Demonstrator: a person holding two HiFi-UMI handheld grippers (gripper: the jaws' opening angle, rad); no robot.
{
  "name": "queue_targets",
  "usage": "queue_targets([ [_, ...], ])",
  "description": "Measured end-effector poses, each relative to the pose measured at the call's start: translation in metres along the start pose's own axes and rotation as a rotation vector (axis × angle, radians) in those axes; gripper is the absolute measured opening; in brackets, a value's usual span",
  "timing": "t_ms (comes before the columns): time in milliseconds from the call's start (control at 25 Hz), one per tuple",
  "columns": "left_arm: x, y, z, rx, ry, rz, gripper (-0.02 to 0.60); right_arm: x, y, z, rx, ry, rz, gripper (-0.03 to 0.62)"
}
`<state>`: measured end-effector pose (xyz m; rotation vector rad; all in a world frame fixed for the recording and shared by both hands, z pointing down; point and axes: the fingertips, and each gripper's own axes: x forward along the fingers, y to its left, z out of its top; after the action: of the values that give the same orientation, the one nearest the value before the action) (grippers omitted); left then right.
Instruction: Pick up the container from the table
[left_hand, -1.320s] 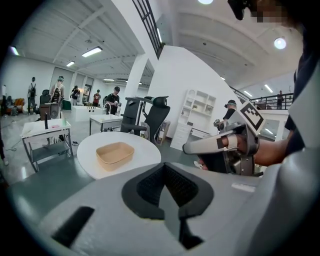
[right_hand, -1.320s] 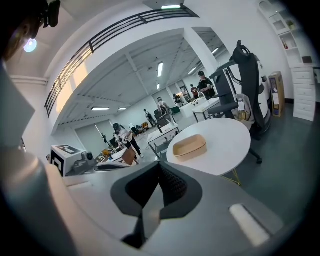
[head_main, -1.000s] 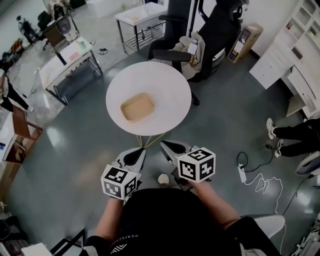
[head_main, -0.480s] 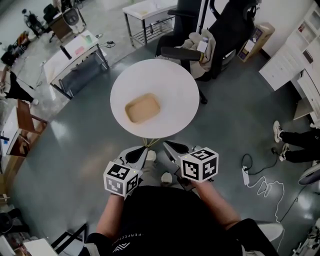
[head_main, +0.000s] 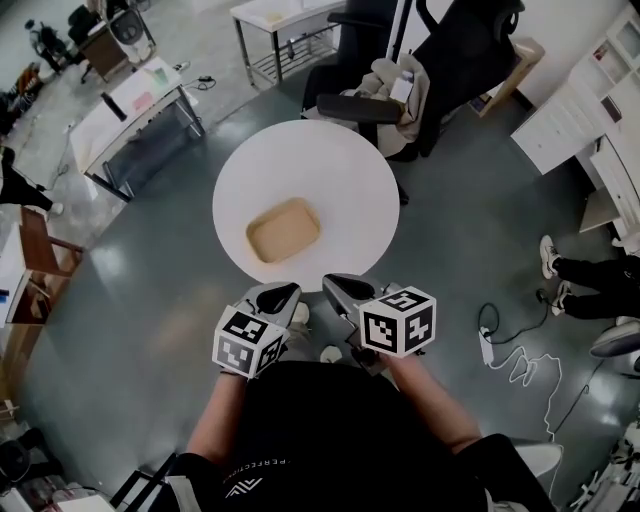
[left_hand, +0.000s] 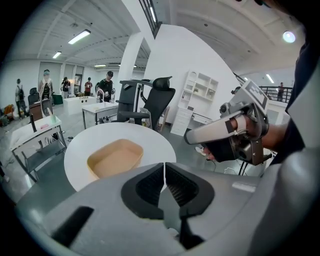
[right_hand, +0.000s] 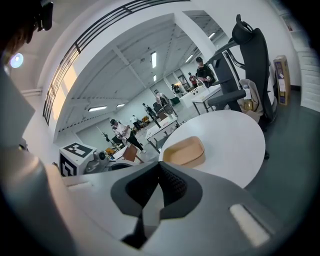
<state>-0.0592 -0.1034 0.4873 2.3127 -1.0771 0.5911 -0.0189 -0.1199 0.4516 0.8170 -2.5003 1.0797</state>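
A shallow tan container lies left of centre on the round white table. It also shows in the left gripper view and the right gripper view, ahead of the jaws. My left gripper hovers just short of the table's near edge. Its jaws are opening from a hairline gap, with nothing between them. My right gripper hangs beside it, shut and empty. Neither gripper touches the container.
Black office chairs stand behind the table, one draped with a cloth. Metal desks are at the far left and white shelving at the right. A power strip with cable lies on the floor, near a seated person's legs.
Both grippers have moved forward together, up to the near edge of the table. The container has stayed where it was on the table.
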Motion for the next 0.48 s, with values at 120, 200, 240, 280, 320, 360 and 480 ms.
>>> queue_targets([
  [120, 0.007, 0.018, 0.006, 0.020, 0.030, -0.011, 0.009, 0.014, -0.004, 0.008, 0.015, 0.011, -0.013, 0.002],
  [200, 0.013, 0.028, 0.008, 0.025, 0.060, -0.021, 0.007, 0.022, -0.009, 0.013, 0.026, 0.020, -0.024, 0.002],
  [240, 0.016, 0.033, 0.008, 0.029, 0.078, -0.028, 0.006, 0.026, -0.012, 0.016, 0.034, 0.022, -0.030, 0.002],
  [280, 0.019, 0.037, 0.008, 0.035, 0.096, -0.035, 0.006, 0.031, -0.016, 0.018, 0.043, 0.024, -0.038, 0.002],
  [320, 0.022, 0.042, 0.007, 0.042, 0.114, -0.041, 0.008, 0.035, -0.019, 0.020, 0.052, 0.025, -0.047, 0.002],
  [360, 0.024, 0.047, 0.007, 0.050, 0.130, -0.047, 0.008, 0.039, -0.023, 0.022, 0.060, 0.026, -0.055, 0.002],
  [480, 0.031, 0.062, 0.002, 0.076, 0.174, -0.057, 0.014, 0.049, -0.031, 0.025, 0.080, 0.038, -0.077, 0.002],
])
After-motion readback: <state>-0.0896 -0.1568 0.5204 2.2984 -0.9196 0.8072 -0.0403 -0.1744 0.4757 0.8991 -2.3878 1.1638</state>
